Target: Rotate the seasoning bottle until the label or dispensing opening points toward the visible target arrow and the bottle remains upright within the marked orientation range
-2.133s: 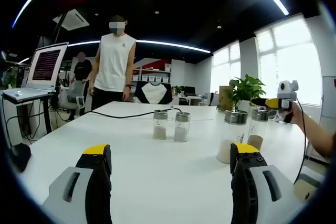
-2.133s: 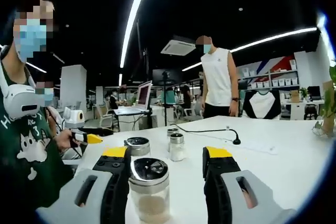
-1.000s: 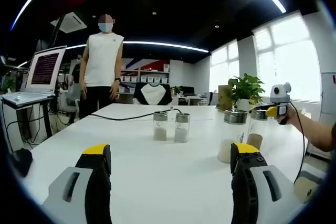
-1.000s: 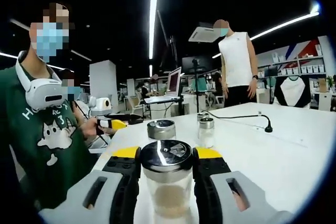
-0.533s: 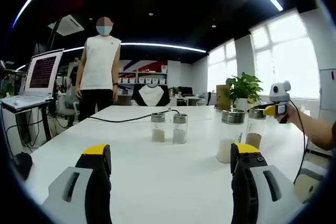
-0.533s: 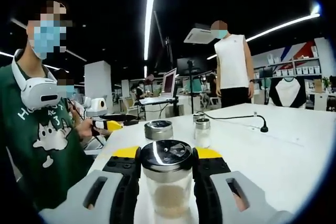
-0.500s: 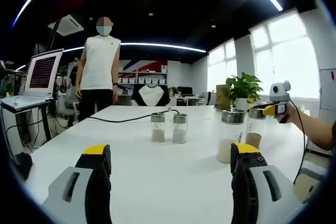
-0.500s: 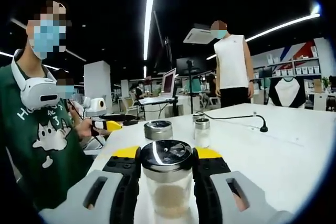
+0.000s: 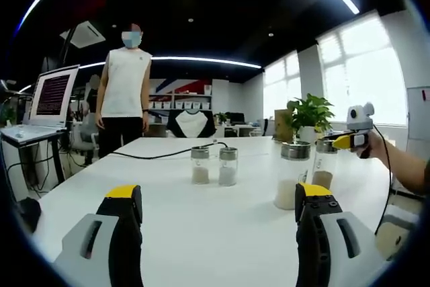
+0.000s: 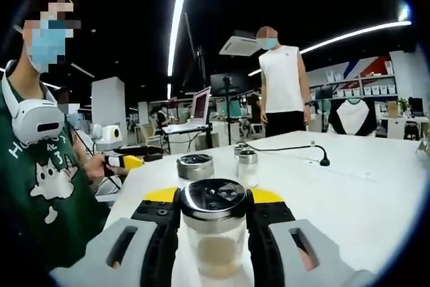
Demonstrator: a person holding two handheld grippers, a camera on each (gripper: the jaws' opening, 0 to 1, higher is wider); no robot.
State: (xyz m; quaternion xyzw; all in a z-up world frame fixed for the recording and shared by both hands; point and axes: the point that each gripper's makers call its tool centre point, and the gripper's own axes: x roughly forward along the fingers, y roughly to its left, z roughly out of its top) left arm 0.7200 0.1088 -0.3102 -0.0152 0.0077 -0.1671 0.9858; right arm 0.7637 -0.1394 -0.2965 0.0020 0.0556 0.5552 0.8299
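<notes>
the left gripper (image 9: 218, 201) has its two jaws wide apart, holding nothing, over a white table (image 9: 201, 213). two small jars (image 9: 213, 165) stand side by side. two bigger jars (image 9: 306, 174) stand on the right, near the other gripper (image 9: 348, 136).

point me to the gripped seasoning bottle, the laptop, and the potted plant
seasoning bottle (image 10: 213, 201): right gripper view, on its shiny lid.
laptop (image 9: 56, 92): left gripper view, on its lit screen.
potted plant (image 9: 308, 112): left gripper view, on its leaves.

a dark ceiling is being lit by long light strips (image 9: 201, 59); bright windows (image 9: 363, 65) are showing at the frame's right, a white table (image 9: 201, 213) across the lower half.
</notes>
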